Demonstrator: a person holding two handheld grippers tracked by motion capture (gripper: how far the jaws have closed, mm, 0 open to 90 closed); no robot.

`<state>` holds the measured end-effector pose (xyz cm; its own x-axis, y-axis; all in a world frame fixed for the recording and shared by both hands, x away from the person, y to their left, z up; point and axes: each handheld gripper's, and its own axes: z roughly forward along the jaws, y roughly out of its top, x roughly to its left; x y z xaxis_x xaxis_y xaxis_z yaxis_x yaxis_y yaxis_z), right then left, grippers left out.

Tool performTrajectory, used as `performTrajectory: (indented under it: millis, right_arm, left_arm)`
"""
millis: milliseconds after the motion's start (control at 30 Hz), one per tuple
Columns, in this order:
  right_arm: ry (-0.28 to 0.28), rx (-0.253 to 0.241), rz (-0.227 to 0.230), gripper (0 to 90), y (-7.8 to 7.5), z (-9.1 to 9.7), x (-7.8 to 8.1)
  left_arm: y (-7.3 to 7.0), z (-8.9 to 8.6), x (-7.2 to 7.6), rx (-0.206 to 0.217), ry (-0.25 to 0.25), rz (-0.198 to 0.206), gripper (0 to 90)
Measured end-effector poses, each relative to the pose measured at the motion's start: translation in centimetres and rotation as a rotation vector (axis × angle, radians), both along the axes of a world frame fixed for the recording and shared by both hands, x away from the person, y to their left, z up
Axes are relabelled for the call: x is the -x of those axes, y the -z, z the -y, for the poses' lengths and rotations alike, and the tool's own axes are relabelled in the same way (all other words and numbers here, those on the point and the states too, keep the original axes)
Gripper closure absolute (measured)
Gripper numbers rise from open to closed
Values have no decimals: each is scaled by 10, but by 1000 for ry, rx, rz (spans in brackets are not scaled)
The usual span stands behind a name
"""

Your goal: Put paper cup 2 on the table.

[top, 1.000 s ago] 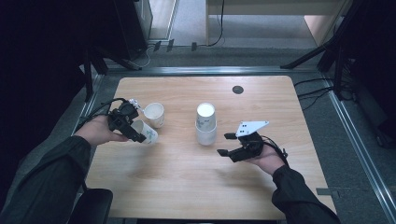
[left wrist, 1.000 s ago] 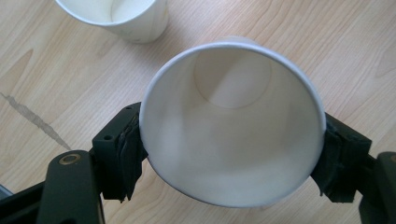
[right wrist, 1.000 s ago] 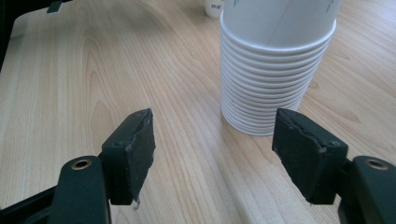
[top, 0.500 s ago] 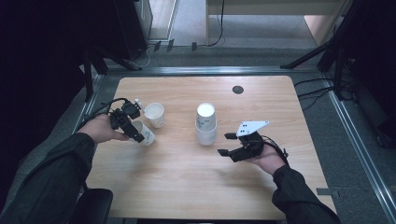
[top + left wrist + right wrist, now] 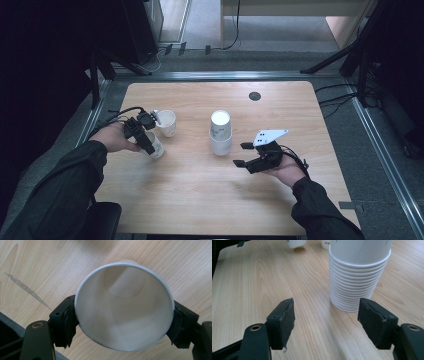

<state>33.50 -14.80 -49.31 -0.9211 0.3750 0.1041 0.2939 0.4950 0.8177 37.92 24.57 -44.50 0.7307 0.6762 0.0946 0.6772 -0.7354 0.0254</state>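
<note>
One cup (image 5: 124, 307) between left claw (image 5: 124, 325) pads

The stack of cups (image 5: 359, 275) runs off the top edge in the right gripper view, its upper part unseen; two cups (image 5: 295, 243) at the table's far edge are cropped to their bases, print too small to read

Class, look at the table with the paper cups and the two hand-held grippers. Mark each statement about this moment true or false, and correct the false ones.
1. The left gripper grips a paper cup. True.
2. The stack of cups stands upside down. True.
3. The right gripper holds the stack. False: its jaws are open and short of it.
4. The held cup is full of water. False: it is empty.
5. A second single cup lies flat on the table. False: it stands upright.
</note>
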Motion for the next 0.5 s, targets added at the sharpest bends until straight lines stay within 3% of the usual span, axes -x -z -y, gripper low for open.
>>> performTrajectory:
  millis: [500]
  right_arm:
    - [8, -9, 1, 302, -1, 2, 0]
  left_arm:
    - [9, 16, -9, -49, 16, -26, 227]
